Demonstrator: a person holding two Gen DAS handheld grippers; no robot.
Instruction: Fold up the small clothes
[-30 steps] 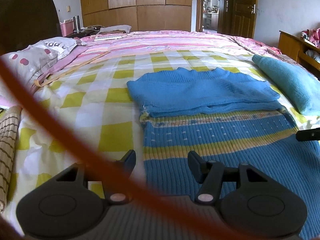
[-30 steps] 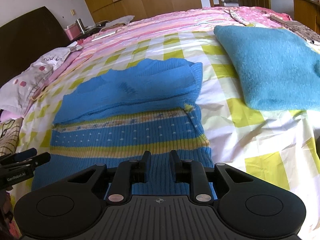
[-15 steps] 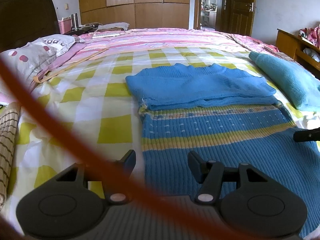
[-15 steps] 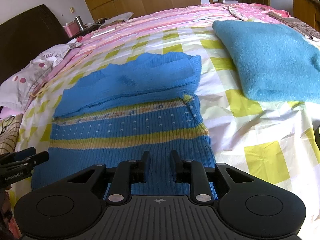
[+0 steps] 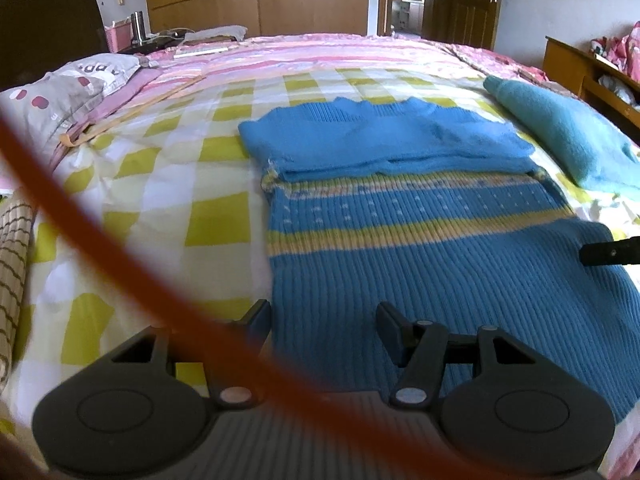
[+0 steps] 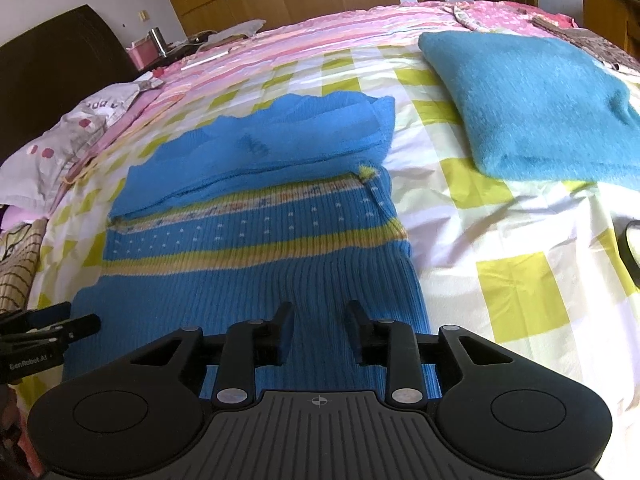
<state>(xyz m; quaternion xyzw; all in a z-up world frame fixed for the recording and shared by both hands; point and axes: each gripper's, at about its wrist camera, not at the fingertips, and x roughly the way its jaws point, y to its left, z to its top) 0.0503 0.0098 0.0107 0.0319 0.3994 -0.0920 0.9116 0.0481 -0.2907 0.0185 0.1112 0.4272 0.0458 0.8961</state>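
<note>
A blue knitted sweater (image 5: 420, 232) with yellow stripes lies flat on the checked bed, its top part folded down over the chest; it also shows in the right wrist view (image 6: 256, 232). My left gripper (image 5: 324, 316) is open and empty, low over the sweater's near left edge. My right gripper (image 6: 320, 316) is open and empty, over the sweater's near right part. The right gripper's tip shows in the left wrist view (image 5: 612, 251), and the left gripper's tip in the right wrist view (image 6: 52, 328).
A folded teal garment (image 6: 532, 96) lies on the bed to the right of the sweater. Pillows (image 5: 68, 92) and a wooden hanger (image 5: 132, 114) lie at the left. A blurred orange cord (image 5: 80, 248) crosses the left wrist view. A wooden cabinet (image 5: 588, 72) stands at the right.
Both grippers have drawn closer to the sweater's near edge. The right gripper's jaws have opened wider. The sweater has not moved.
</note>
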